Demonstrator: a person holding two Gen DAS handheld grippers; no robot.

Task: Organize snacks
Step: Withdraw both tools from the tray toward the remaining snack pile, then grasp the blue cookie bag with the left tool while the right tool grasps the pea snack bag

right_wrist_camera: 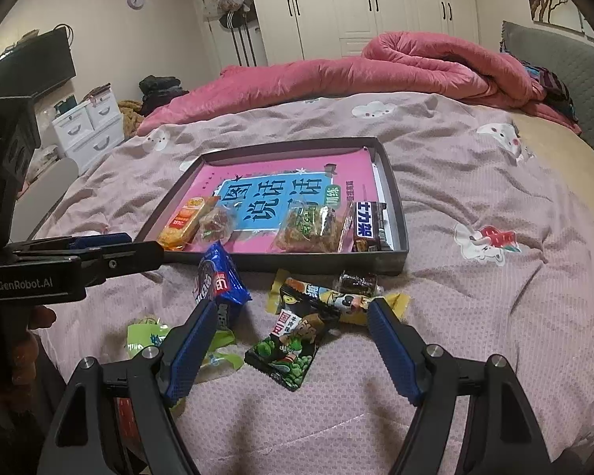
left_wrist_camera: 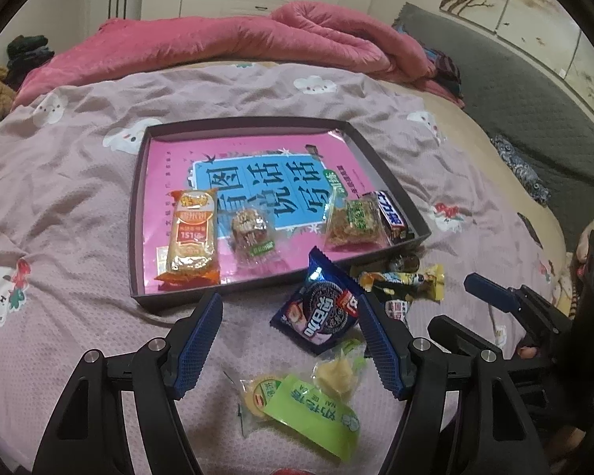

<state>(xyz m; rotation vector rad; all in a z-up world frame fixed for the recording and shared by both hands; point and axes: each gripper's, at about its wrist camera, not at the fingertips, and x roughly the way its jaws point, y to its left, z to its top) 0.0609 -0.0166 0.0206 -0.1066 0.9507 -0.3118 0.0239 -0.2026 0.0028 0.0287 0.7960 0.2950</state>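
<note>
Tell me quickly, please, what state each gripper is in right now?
Left gripper: open, holding nothing.
Right gripper: open, holding nothing.

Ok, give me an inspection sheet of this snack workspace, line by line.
Surface: mauve bedspread with cartoon prints, wrinkled.
Job's things: dark tray holding four snacks, including an orange pack and a chocolate bar; the blue cookie pack, green pack and green pea pack lie on the bedspread outside it.
Clutter: pink book lining the tray.
Grippers: left claw and right claw open, holding nothing.
Cables: nothing seen.
Surroundings: red quilt, wardrobe.
</note>
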